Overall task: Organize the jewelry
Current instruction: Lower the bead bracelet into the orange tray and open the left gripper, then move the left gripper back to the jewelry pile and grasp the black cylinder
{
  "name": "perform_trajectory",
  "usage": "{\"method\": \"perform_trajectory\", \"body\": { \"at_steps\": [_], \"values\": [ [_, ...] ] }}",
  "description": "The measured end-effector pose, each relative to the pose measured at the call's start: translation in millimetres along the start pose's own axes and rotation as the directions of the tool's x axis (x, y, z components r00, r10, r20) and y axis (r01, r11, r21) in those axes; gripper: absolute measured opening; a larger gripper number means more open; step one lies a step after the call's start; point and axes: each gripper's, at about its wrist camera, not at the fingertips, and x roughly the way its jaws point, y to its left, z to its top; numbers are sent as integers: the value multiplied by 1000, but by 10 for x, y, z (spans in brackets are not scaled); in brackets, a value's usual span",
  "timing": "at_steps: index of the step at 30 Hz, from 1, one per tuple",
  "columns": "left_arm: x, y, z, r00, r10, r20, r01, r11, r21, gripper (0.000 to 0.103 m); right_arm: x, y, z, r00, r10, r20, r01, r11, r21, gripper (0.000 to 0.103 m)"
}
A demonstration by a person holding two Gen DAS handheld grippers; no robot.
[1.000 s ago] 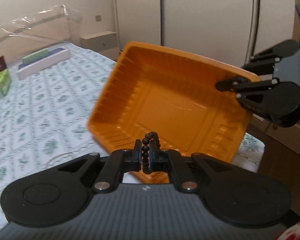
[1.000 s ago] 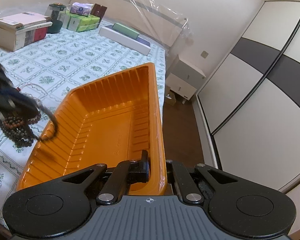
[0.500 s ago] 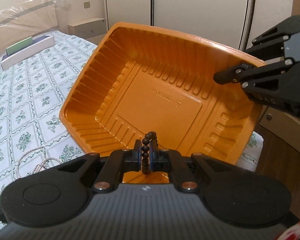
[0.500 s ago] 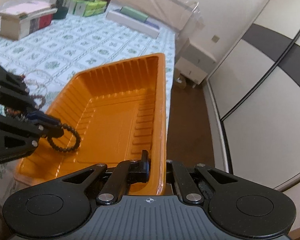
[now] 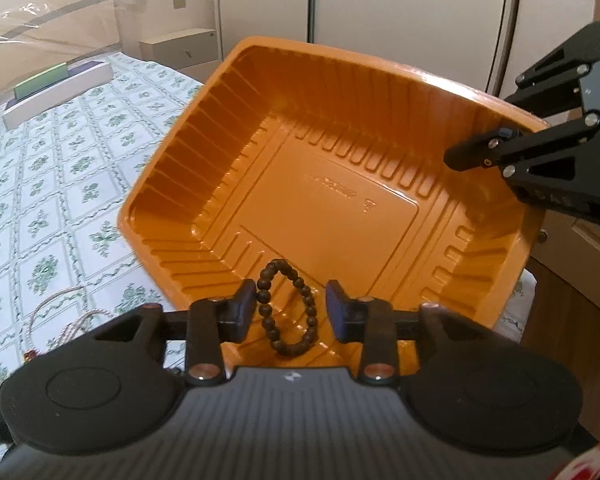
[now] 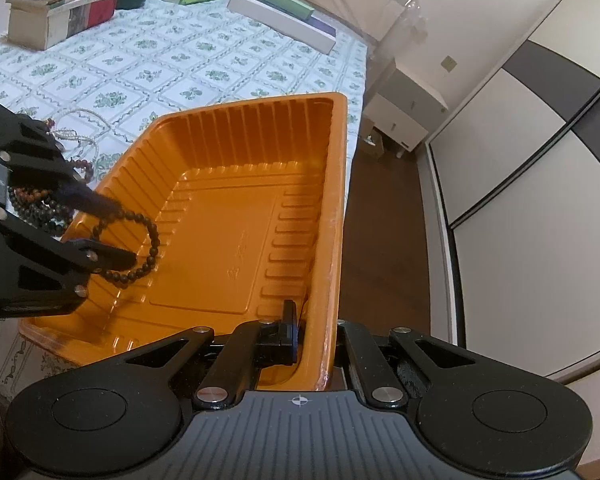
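Over the near wall of the orange tray [image 5: 332, 200], the left claw [image 5: 291, 312] is spreading its jaws, and the dark bead bracelet [image 5: 286, 312] hangs loose between them, no longer pinched. Right claw [image 6: 318, 332] is clenched on the tray's rim, holding it tilted off the bed [image 6: 172, 52]. Risk now: the loop sits right at the tray's edge, so it could snag on a pad or slide out over the wall if the tray tips further. More beads [image 6: 40, 208] wait on the bed beside the tray.

Orange tray [image 5: 380, 128], dark bead bracelet [image 5: 288, 312]
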Motion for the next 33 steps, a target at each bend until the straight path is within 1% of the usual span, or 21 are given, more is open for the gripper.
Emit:
{"method": "perform_trajectory", "body": {
  "at_steps": [2,6,8,9,14,17,23,25,27,30,33],
  "values": [
    [-75,43,-29,1000,17,10,-17,1000,-16,41,10,0,2,1000,1,-8,-1,1000,-2,4],
    [-250,195,-128,999,47,26,-45,996,-75,46,24,-2,2,1000,5,-17,-5,1000,-1,4],
    [-345,276,-194,997,68,35,-64,993,-98,53,27,4,3,1000,5,-21,-5,1000,-1,4],
    [-396,316,-233,996,84,37,-80,991,-109,54,33,5,8,1000,5,-23,-5,1000,1,4],
    [-588,558,-489,985,173,17,-168,970,-176,55,41,20,20,1000,2,-31,-2,1000,3,4],
    [-667,685,-679,971,239,-6,-236,952,-196,55,45,11,25,999,8,-40,-8,1000,7,4],
    [-730,864,-1010,955,292,-49,-295,927,-232,55,57,15,30,998,17,-59,-16,1000,8,4],
    [-725,862,-1067,951,303,-56,-308,924,-228,55,69,11,33,997,23,-70,-23,1000,8,4],
    [-702,844,-1095,949,310,-52,-313,928,-203,54,84,9,41,996,28,-84,-28,1000,6,4],
    [-626,761,-1084,947,320,-40,-323,938,-130,52,96,19,54,995,28,-96,-28,1000,0,4],
    [-528,685,-1029,950,311,-32,-312,949,-43,45,98,30,65,995,26,-100,-27,1000,-8,4]
  ]
}}
